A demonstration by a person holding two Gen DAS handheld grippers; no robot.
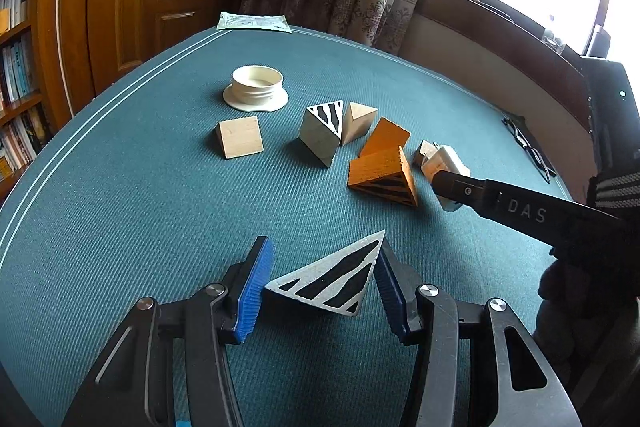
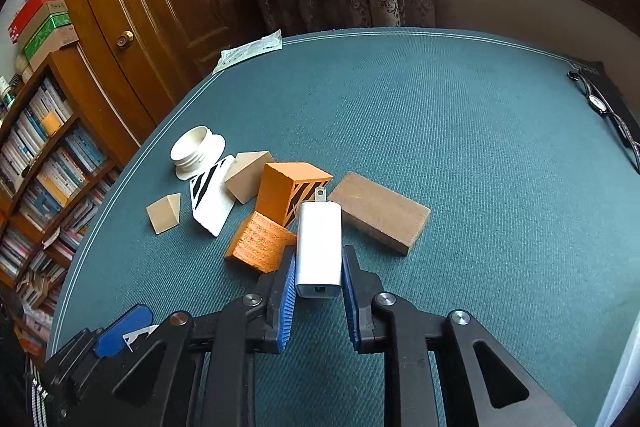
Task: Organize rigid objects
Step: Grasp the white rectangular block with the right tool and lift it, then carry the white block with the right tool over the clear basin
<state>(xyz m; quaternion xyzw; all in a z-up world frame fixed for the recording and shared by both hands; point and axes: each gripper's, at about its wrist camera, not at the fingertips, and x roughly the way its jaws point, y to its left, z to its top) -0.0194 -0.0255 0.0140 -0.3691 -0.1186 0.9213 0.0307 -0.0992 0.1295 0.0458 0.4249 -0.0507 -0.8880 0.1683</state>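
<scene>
a: right gripper (image 2: 319, 277) is clamped on the white charger (image 2: 319, 247), blue pads (image 2: 290, 291) flat against its two long sides. the grip sits at the port end; the prong end sticks out forward, over the gap between the orange wedge (image 2: 294, 193) and the brown block (image 2: 380, 213).

b: risk there?

a: my judgement: the casing looks smooth and most of its length hangs ahead of the pads, so it could pivot or slide out on a quick swing. the prong is also close to the orange wedge, and dragging instead of lifting could shove that cluster around.

b: left side?

a: left gripper (image 1: 320, 285) is grasping the zebra-striped wedge (image 1: 334, 281). the pads touch it near a corner on one side and along a slanted edge on the other, not on parallel faces. a wedge held like that could squirt out or twist under more squeeze. it sits low over the green table mat (image 1: 120, 207), near the front edge, well apart from the other pieces.

b: hand poses?

a: both tools tilt downward toward the mat. in the left view the right tool comes in from the right, fingers reaching in just beside the second orange wedge (image 1: 382, 177). i cannot tell whether the charger is off the surface or resting on it.

b: rest of the pile?

a: white round lid (image 1: 256, 91), plain wood block (image 1: 240, 137) and another striped wedge (image 1: 322, 133) lie unsorted behind.
</scene>
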